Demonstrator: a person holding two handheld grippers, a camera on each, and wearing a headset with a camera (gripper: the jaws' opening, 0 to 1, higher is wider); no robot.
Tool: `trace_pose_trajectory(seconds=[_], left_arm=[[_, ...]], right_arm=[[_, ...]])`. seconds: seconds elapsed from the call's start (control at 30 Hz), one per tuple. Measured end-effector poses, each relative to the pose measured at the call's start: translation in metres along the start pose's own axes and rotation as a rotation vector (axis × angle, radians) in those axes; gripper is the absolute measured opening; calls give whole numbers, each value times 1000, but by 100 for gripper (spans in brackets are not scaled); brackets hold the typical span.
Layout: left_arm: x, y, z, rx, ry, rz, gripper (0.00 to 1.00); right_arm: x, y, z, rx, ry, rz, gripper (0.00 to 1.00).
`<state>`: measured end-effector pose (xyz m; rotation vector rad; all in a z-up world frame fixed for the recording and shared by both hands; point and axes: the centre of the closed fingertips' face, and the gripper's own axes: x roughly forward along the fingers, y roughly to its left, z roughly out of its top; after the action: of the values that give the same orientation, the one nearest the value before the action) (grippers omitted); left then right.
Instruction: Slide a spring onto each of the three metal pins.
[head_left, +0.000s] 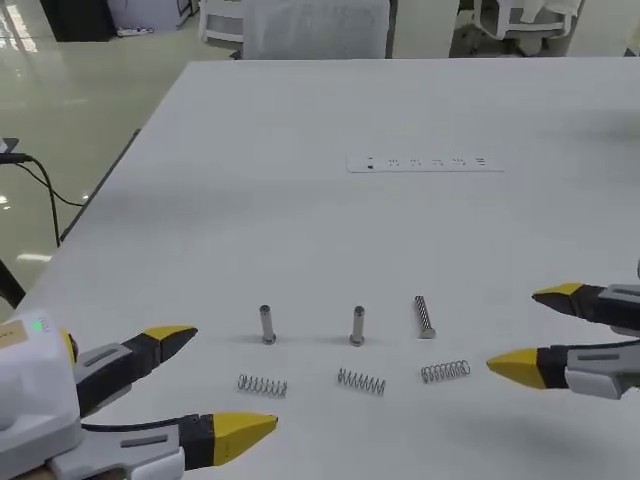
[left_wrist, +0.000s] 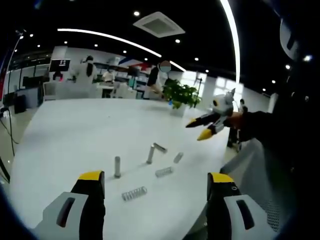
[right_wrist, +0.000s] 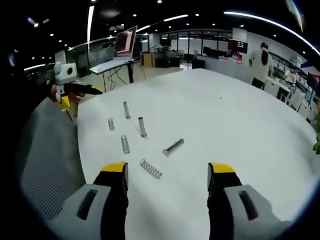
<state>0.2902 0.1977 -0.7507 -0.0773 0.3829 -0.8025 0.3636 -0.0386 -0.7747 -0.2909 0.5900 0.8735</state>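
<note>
Two metal pins (head_left: 266, 325) (head_left: 358, 325) stand upright on the white table (head_left: 300, 220); a third pin (head_left: 423, 316) lies on its side to their right. In front of each pin lies a loose spring (head_left: 263, 385) (head_left: 361, 381) (head_left: 445, 371). My left gripper (head_left: 228, 382) hovers open and holds nothing, left of the nearest spring (left_wrist: 134, 193). On the other side my right gripper (head_left: 517, 330) is open too, just right of the right-hand spring (right_wrist: 150, 168) and the fallen pin (right_wrist: 173, 147).
A white power strip (head_left: 425, 163) lies flat further back on the table. The table's left edge (head_left: 110, 180) drops to a glossy floor with a black cable (head_left: 45, 195). Office chairs (head_left: 520, 20) stand beyond the far edge.
</note>
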Motion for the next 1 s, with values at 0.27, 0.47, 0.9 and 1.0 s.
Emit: trace_pose_trajectory(seconds=[0.27,0.47,0.9,1.0], left_arm=[[-1,-1,0,2,1,0,80],[-2,-1,-1,3,4,-1,80],[-2,-3,-1,0,6,0,79],[-2,-3,-1,-1,7,-2,79]], right_arm=[[28,-9,16,12,41,-10,55],[54,-9,23,30,88,-10,49],[93,-16,8,117,201,-57,31],[101,-17,7,134,224,-63,25]])
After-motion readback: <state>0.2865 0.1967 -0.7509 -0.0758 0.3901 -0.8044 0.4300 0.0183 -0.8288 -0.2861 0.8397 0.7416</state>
